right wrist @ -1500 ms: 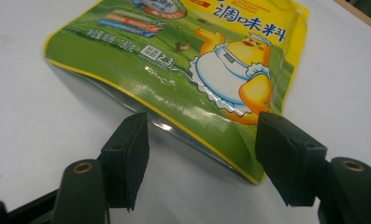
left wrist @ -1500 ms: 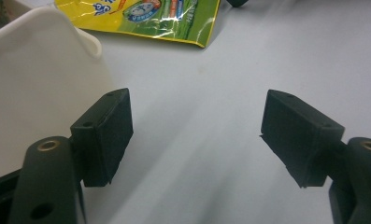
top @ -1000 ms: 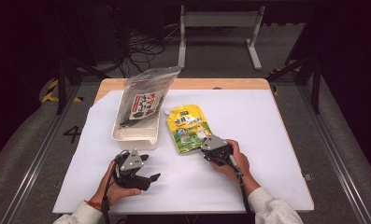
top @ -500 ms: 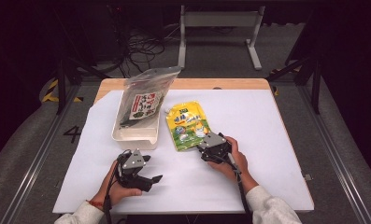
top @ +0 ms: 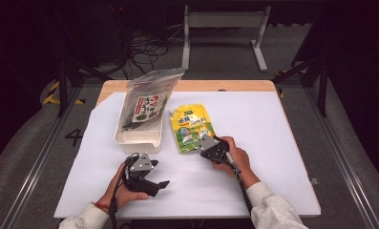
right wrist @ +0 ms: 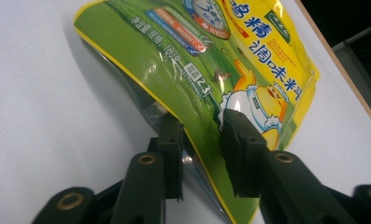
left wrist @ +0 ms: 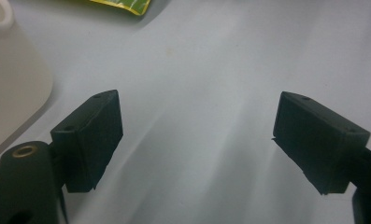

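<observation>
Close-up, right hand-held gripper [right wrist: 199,140] pinching yellow-green pouch [right wrist: 206,60] edge; left hand-held gripper [left wrist: 197,140] spread

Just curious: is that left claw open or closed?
Open. The left claw has its jaws spread wide, nothing but bare white table between them.

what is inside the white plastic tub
A clear plastic bag with a red and white label stands tilted in the white plastic tub, its top leaning past the far rim. The tub's floor under the bag is hidden.
</observation>
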### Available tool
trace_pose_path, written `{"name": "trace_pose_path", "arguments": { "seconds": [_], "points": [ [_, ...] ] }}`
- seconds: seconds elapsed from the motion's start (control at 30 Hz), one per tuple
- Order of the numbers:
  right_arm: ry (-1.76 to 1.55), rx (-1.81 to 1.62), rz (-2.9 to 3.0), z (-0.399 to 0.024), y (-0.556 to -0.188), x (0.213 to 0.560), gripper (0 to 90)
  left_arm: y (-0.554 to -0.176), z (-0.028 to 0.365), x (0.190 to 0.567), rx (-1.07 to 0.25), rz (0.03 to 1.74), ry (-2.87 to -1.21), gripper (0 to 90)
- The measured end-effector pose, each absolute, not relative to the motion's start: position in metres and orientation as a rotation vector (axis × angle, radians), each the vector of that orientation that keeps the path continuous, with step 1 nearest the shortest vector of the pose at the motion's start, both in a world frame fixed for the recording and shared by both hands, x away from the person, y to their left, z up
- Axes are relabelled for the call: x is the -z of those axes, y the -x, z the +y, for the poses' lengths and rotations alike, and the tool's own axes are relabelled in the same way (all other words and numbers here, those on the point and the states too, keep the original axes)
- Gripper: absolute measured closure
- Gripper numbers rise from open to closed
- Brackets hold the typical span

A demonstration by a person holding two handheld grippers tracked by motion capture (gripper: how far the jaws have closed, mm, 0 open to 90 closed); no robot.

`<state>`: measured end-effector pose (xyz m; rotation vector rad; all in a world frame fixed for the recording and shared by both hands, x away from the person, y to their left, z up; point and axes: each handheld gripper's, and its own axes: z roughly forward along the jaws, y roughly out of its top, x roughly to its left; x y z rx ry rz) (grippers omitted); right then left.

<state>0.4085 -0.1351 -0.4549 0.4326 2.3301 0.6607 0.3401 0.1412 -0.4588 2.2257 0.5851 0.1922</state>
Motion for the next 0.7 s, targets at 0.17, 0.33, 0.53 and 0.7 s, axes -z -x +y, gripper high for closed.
{"name": "trace_pose_path", "arguments": {
  "seconds": [0.17, 0.33, 0.53, 0.7],
  "points": [
    [-0.367, -0.606, 2.302, -0.131, -0.408, 0.456, 87.5, -0.342, 0.140, 0.460, -0.173, 0.599, -2.218, 16.7],
    [-0.344, -0.604, 2.280, -0.132, -0.406, 0.456, 88.9, -0.346, 0.141, 0.462, -0.139, 0.631, -2.197, 16.1],
    [-0.344, -0.676, 2.274, -0.142, -0.387, 0.454, 89.1, -0.349, 0.138, 0.463, -0.085, 0.677, -2.160, 15.0],
    [-0.327, -0.743, 2.299, -0.156, -0.359, 0.452, 89.1, -0.353, 0.129, 0.463, -0.061, 0.684, -2.139, 14.5]
  ]
}}
